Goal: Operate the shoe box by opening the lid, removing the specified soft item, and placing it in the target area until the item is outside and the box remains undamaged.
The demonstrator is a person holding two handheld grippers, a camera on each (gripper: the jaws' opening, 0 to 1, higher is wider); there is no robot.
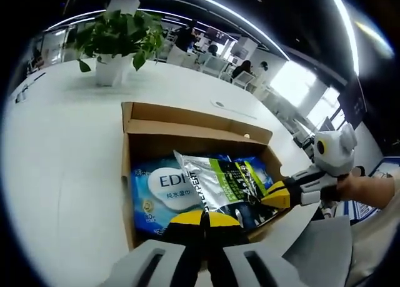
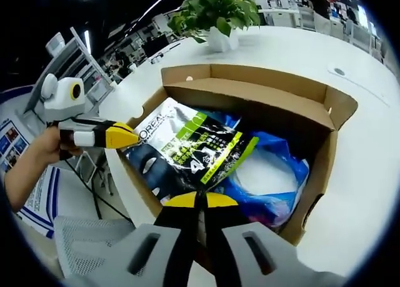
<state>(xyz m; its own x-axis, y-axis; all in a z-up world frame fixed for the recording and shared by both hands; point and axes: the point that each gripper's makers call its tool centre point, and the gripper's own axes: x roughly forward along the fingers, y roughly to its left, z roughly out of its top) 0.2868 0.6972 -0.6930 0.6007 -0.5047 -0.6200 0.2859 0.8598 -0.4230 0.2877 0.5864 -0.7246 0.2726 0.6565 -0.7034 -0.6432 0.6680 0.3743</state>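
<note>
With both my grippers pressed together and empty, left gripper and right gripper hover at the open shoe box; the soft pack lies inside, removal outstanding.

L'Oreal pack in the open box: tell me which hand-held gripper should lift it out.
Right, probably. The right hand-held gripper has its tip at the edge of the L'Oreal pack inside the box. The left hand-held gripper sits by the box wall. Both look shut, so open first.
</note>
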